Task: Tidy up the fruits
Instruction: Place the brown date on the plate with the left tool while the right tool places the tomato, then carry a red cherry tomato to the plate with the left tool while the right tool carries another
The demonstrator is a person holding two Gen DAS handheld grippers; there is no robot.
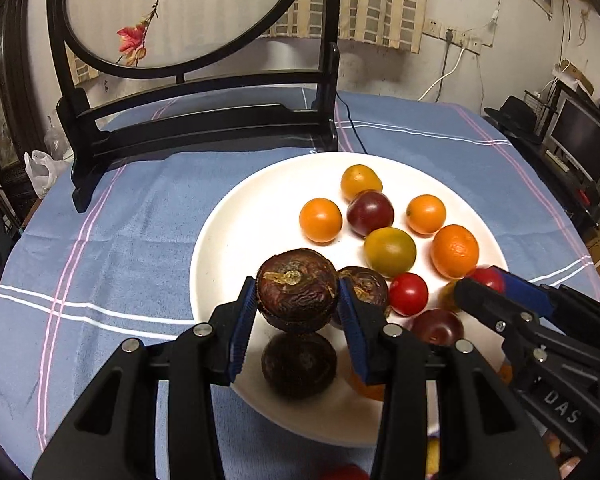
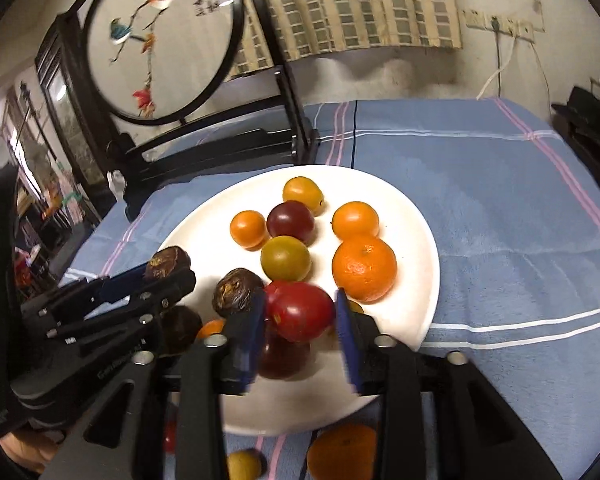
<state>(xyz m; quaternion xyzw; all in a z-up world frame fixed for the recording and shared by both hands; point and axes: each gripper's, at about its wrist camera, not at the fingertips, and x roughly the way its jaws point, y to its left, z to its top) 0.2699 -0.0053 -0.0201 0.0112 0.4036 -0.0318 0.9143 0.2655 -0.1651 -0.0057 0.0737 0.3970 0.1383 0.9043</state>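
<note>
Blue tablecloth (image 1: 140, 216), brown fruit (image 1: 297, 286) between left fingers (image 1: 244, 328)

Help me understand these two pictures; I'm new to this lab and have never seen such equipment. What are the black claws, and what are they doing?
There is no robot here: a person holds a two-finger tool in each hand, and each carries a camera looking along its fingers. One picture comes from the left tool, the other from the right.

The left hand-held gripper is shut on a dark brown wrinkled fruit, lifted above a similar one. The right hand-held gripper has a red tomato between its blue pads; whether it squeezes it is hard to tell because of blur.

Below lies a white plate on a blue checked tablecloth, holding small orange, yellow and purple tomatoes and a mandarin. Behind stands a round embroidered screen.
</note>
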